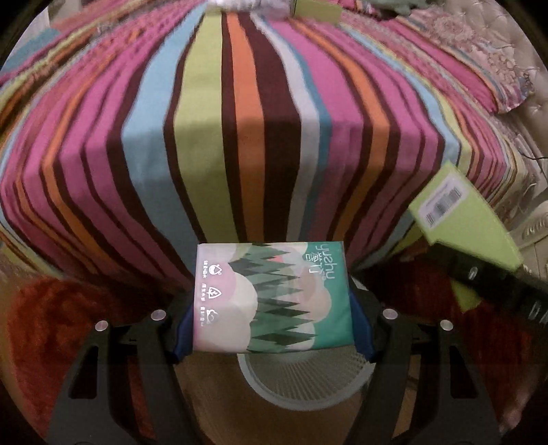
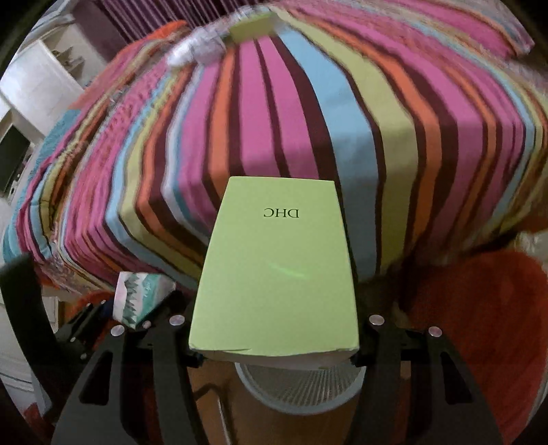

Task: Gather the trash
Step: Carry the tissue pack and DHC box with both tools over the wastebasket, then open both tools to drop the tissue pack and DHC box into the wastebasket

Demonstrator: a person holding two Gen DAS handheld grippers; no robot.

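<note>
The left gripper clamped a tissue pack, the right gripper a green box; best released squarely over the bin at bottom centre.

We see a soft tissue pack, green forest print with pale hills and upside-down "yushu" lettering, lying flat, clamped by its two short sides, directly over a white mesh bin. To its right we see a lime-green box, "DHC" printed upside down, a barcode label on another face, tilted, gripped at its near end, also above the bin. Far on the striped bed we spot another green box beside crumpled clear plastic.
</note>
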